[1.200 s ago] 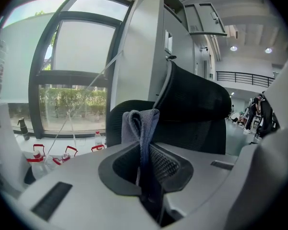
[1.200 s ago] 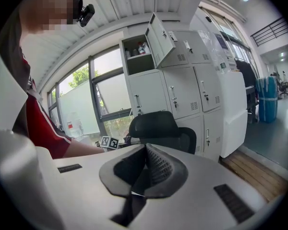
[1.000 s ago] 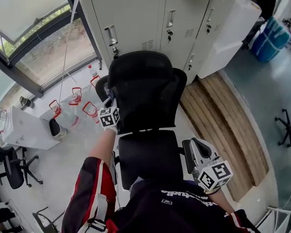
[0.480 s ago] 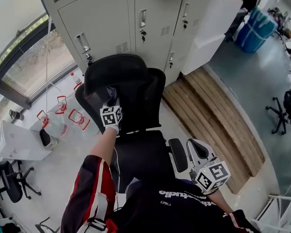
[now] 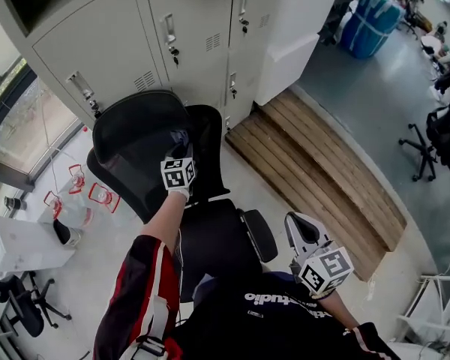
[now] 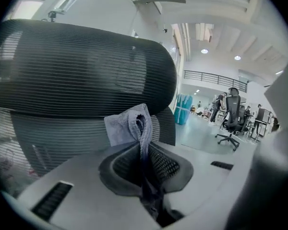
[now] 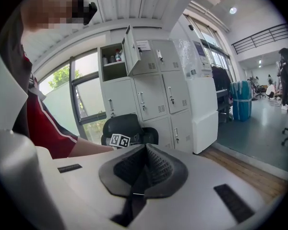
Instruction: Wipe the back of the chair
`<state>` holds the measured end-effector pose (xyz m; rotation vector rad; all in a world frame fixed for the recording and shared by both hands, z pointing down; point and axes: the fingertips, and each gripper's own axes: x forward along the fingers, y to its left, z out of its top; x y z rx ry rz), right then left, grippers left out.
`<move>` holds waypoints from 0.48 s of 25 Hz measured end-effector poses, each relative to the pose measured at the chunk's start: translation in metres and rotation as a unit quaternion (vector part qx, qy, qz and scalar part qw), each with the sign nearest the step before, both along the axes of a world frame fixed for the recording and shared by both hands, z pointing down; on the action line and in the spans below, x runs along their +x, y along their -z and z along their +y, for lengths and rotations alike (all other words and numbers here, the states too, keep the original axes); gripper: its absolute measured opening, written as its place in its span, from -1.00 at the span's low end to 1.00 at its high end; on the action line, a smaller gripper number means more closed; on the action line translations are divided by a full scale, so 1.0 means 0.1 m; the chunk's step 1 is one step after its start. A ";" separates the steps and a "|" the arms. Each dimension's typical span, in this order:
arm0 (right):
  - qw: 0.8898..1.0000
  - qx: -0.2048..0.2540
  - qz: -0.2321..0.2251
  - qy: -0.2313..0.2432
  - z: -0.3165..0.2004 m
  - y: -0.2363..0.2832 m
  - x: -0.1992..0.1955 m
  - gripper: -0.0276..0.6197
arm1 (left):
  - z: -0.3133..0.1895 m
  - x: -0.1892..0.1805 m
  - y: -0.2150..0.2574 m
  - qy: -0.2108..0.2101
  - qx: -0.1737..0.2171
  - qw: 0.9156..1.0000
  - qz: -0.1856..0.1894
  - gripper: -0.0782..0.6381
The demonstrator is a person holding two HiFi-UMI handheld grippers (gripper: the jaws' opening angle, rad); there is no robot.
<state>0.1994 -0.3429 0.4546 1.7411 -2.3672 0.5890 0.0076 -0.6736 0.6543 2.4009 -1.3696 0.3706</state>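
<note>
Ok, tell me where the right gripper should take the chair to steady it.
Probably take the armrest nearest the right gripper, coming down from above across its width: it is a narrow bar that juts out beside the seat. The jaws are shut now, so open first.

It was an open-plan office: grey metal lockers [image 5: 97, 51] lined the far wall, a mesh chair [image 5: 131, 148] stood near, more swivel chairs [image 6: 234, 102] far right.
</note>
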 end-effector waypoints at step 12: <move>0.998 0.002 -0.008 -0.061 0.17 -0.01 0.76 -0.87 | 0.21 1.42 0.15 -0.093 0.016 0.995 0.019 -0.63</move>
